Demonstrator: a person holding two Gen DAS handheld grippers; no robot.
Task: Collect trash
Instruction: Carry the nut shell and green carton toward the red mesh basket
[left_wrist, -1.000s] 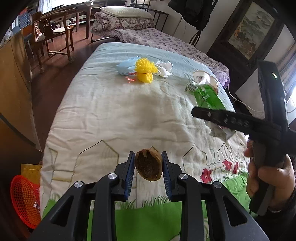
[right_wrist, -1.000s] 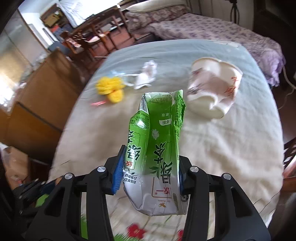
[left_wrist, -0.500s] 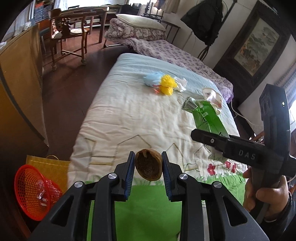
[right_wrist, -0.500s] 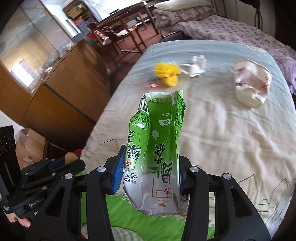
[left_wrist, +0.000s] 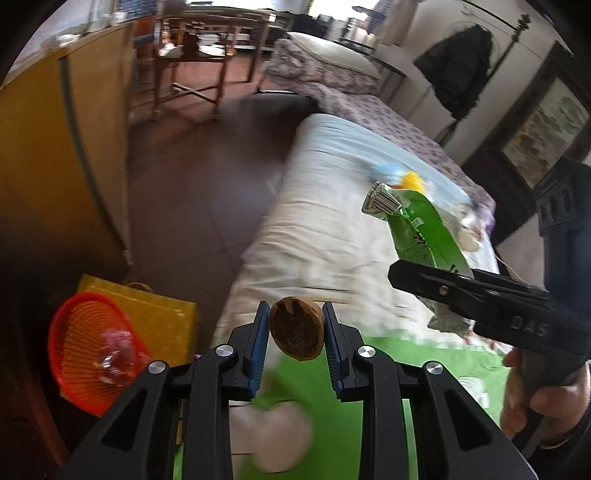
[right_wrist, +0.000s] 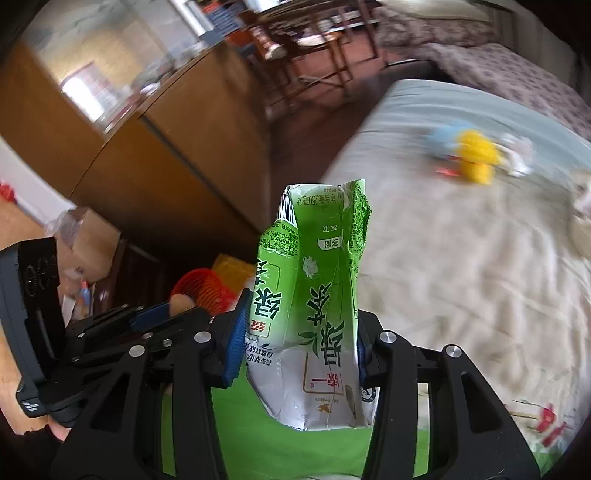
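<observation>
My left gripper (left_wrist: 295, 328) is shut on a brown walnut half-shell (left_wrist: 296, 329), held above the near corner of the bed. My right gripper (right_wrist: 298, 343) is shut on a crushed green tea carton (right_wrist: 314, 306), which stands up between the blue pads; the carton (left_wrist: 424, 236) also shows from the side in the left wrist view. A red mesh basket (left_wrist: 92, 347) with some clear wrapping in it sits on the floor at the lower left, and its rim (right_wrist: 203, 284) peeks out behind the left gripper in the right wrist view.
On the bed (right_wrist: 461, 258) further off lie a yellow pom-pom with blue and white scraps (right_wrist: 476, 155) and a white paper cup (left_wrist: 469, 229). A yellow bag (left_wrist: 155, 310) stands by the basket. A wooden cabinet (left_wrist: 55, 166) lines the left; chairs and a table stand beyond.
Both grippers have swung left off the middle of the bed toward its near corner, each keeping its load. The red basket and the floor have come further into view.
</observation>
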